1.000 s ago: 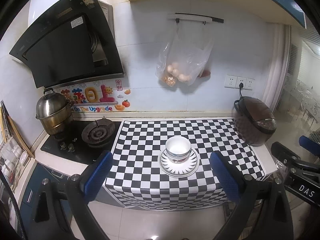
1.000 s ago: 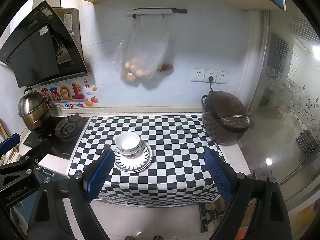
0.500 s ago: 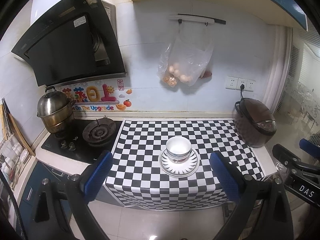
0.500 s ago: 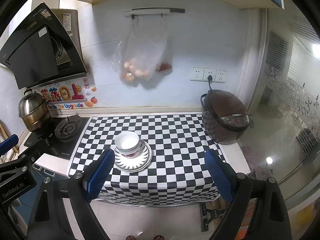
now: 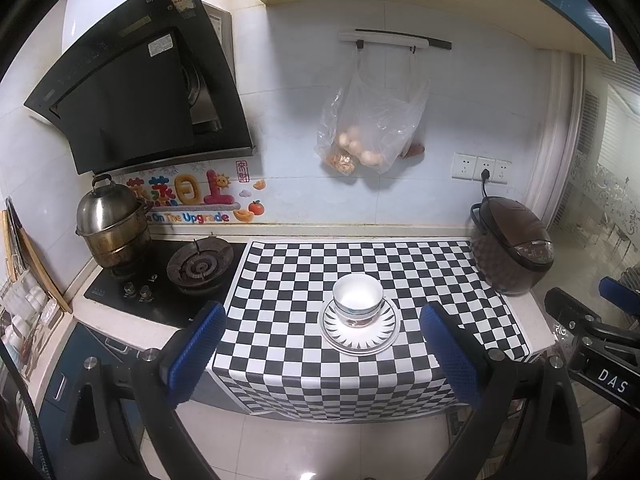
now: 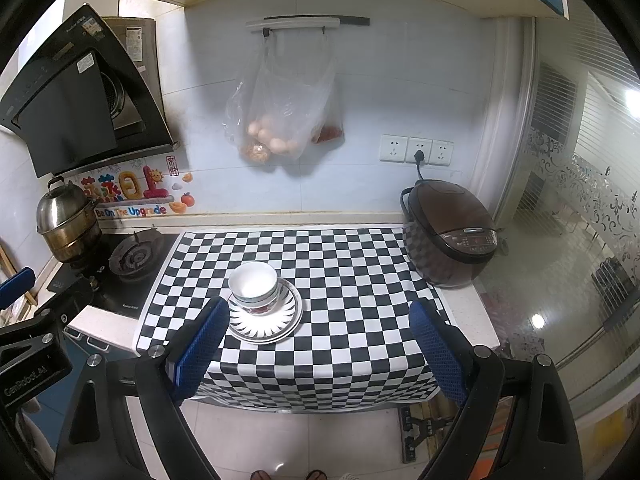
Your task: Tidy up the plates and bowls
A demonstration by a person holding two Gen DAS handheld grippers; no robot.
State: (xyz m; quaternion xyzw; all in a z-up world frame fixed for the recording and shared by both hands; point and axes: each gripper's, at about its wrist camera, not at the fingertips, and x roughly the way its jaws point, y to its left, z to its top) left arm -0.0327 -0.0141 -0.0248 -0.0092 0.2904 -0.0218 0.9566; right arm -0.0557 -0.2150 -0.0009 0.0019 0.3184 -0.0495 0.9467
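White bowls stand stacked upright on striped plates in the middle of the checkered cloth. My left gripper hangs open in front of the counter's edge, well back from the stack, with nothing between its blue pads. My right gripper is open too, empty, and just as far back; the stack shows near its left pad. The right gripper's body appears at the right of the left wrist view, and the left gripper's body at the left of the right wrist view.
A brown rice cooker stands at the cloth's right end, plugged into the wall. A gas hob with a steel pot lies left, under a black hood. A bag of food hangs on the wall.
Both views have drifted slightly; the bowls and plates have not moved and both grippers stay open.
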